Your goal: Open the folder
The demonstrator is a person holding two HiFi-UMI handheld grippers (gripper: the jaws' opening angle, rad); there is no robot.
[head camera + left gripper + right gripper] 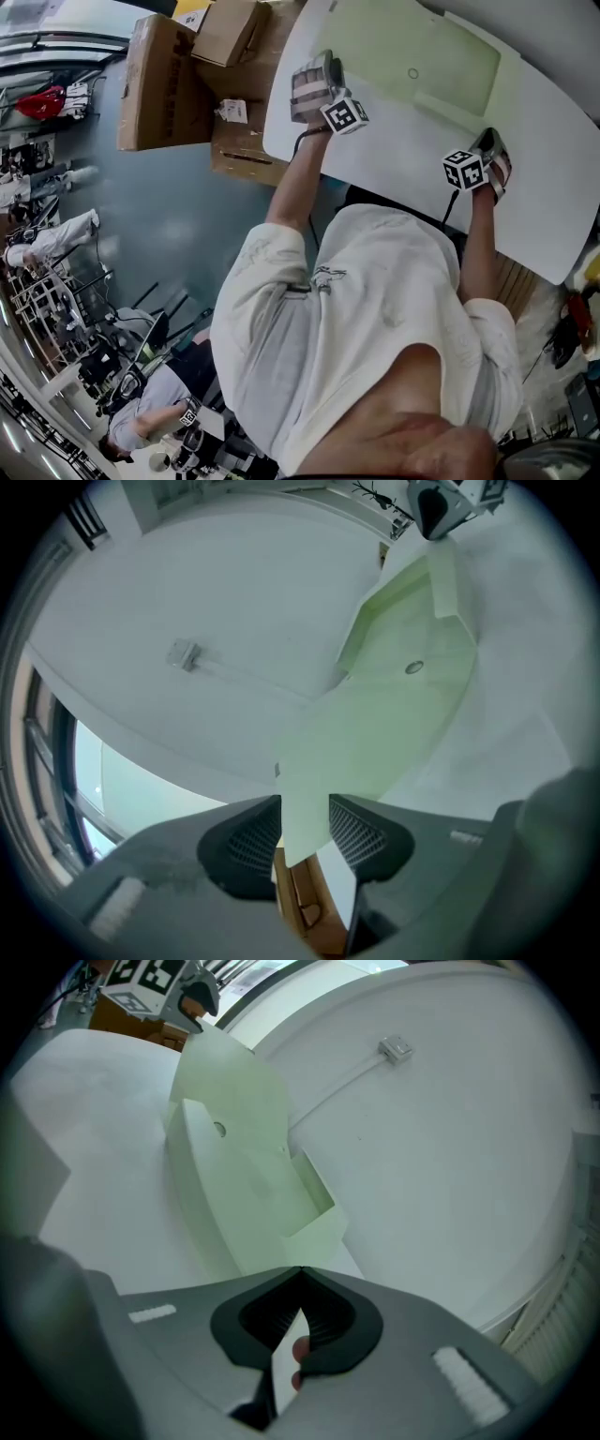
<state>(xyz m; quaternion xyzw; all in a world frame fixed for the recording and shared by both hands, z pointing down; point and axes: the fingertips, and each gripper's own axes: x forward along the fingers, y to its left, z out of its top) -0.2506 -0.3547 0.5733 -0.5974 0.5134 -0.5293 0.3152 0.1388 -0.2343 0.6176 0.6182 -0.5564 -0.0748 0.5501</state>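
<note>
The folder has its flap corner loose between the parted jaws of my left claw, my right claw clamped on its near edge.

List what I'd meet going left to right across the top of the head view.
cardboard boxes → left hand-held gripper → green folder → right hand-held gripper

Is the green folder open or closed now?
Partly open: in the right gripper view the folder has its cover lifted off the lower sheet at the end by the left tool.
</note>
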